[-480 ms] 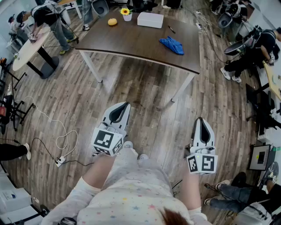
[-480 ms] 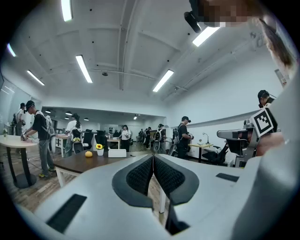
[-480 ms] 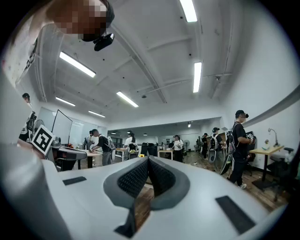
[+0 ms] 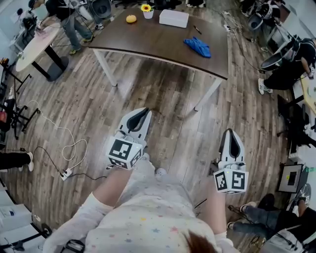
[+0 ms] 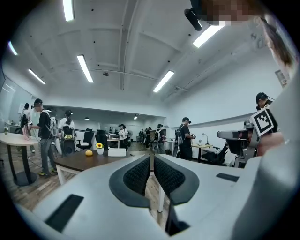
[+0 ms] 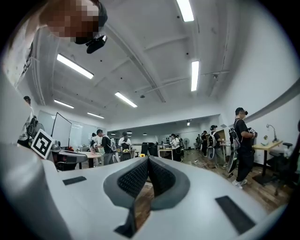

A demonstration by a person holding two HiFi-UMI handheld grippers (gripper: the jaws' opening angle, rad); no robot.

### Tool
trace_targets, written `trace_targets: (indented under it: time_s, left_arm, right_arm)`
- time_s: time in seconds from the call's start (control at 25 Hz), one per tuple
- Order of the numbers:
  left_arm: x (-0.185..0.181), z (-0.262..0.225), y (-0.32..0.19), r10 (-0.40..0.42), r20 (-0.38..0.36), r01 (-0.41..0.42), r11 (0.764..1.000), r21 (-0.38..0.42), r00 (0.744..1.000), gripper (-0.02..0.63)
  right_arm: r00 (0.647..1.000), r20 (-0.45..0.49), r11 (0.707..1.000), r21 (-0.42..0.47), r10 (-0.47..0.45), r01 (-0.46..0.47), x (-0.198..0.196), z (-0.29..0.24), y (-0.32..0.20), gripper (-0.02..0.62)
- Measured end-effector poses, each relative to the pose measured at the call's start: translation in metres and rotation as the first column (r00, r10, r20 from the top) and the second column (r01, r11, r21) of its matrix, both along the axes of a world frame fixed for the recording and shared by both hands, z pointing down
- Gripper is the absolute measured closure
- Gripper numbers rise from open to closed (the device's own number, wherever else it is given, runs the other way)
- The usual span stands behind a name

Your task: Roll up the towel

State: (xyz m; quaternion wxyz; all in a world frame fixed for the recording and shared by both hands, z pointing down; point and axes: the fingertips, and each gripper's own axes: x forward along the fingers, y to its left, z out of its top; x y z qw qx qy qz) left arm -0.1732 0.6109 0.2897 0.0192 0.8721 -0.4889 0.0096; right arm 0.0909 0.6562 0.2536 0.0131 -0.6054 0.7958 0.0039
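Since the earlier frame the dark brown rectangular wooden table [image 4: 148,42] sits higher and farther off in the head view, and the white two-jaw left gripper [image 4: 144,111] has risen slightly. There are two grippers, one crumpled blue cloth towel [image 4: 197,47], one white rectangular box [image 4: 173,18], one round orange fruit [image 4: 131,19], one small potted yellow sunflower [image 4: 146,11] and one dark pen [image 4: 197,29]. The towel lies on the table's right part, well apart from both grippers; the left gripper and the white two-jaw right gripper [image 4: 230,132] are each closed on nothing over the plank floor.
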Motion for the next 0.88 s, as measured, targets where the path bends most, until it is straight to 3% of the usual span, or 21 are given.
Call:
trace_targets:
  time_s: [0.16, 0.24, 0.32, 0.52, 0.88]
  left_arm:
    - [0.001, -0.002, -0.001, -0.012, 0.009, 0.012, 1.0, -0.012, 1.0, 0.586]
    - [0.001, -0.002, -0.002, -0.016, 0.004, 0.016, 1.0, -0.018, 1.0, 0.572]
    - [0.002, -0.003, -0.003, -0.012, 0.0, 0.012, 1.0, -0.023, 1.0, 0.494]
    - [0.006, -0.005, -0.011, -0.014, 0.002, 0.014, 1.0, -0.027, 1.0, 0.433]
    - [0.006, 0.003, -0.059, -0.014, -0.005, 0.014, 0.999, -0.037, 1.0, 0.411]
  right_arm:
    - [1.0, 0.007, 0.999, -0.03, 0.013, -0.013, 0.005, 0.003, -0.001, 0.584]
    - [0.999, -0.008, 0.999, -0.028, 0.041, -0.041, 0.007, 0.003, 0.001, 0.548]
    - [0.999, -0.009, 0.998, -0.027, 0.054, -0.054, 0.008, 0.003, 0.002, 0.496]
    - [1.0, -0.01, 0.998, -0.056, 0.014, -0.015, 0.005, 0.006, -0.012, 0.375]
    - [1.0, -0.023, 0.997, -0.082, 0.0, -0.001, -0.001, 0.014, -0.062, 0.336]
